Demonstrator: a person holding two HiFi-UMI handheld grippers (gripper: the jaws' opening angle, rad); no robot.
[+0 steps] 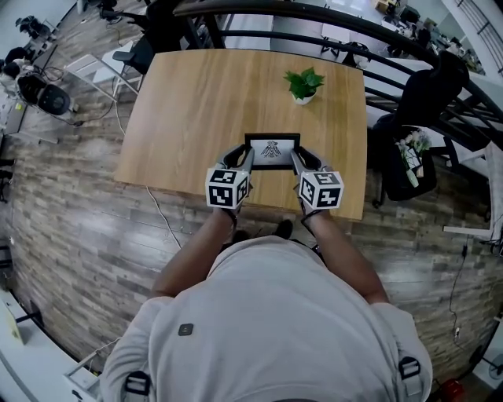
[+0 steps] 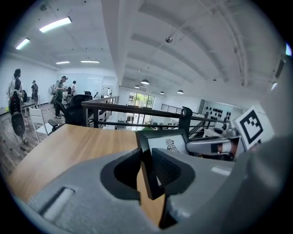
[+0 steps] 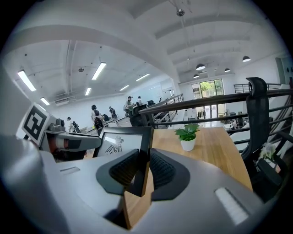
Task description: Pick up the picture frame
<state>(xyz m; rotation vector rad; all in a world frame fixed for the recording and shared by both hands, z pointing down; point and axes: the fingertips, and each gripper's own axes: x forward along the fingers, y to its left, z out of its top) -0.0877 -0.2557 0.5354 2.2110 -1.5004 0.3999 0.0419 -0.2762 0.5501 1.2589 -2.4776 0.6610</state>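
A black picture frame (image 1: pixel 272 151) with a white print hangs above the near part of the wooden table (image 1: pixel 196 110), held from both sides. My left gripper (image 1: pixel 245 161) is shut on the frame's left edge (image 2: pixel 147 169), pads pressed on both faces. My right gripper (image 1: pixel 298 161) is shut on the frame's right edge (image 3: pixel 141 160) in the same way. In the left gripper view the frame (image 2: pixel 167 142) stands upright with the right gripper (image 2: pixel 215 145) beyond it. In the right gripper view the frame's print (image 3: pixel 120 142) shows, with the left gripper (image 3: pixel 68 142) behind.
A small potted plant (image 1: pixel 303 85) stands on the table's far right. A black office chair (image 1: pixel 416 118) is at the table's right side, a railing (image 1: pixel 314 20) runs behind. More chairs and equipment (image 1: pixel 39 86) stand at left. People stand far off (image 3: pixel 98 116).
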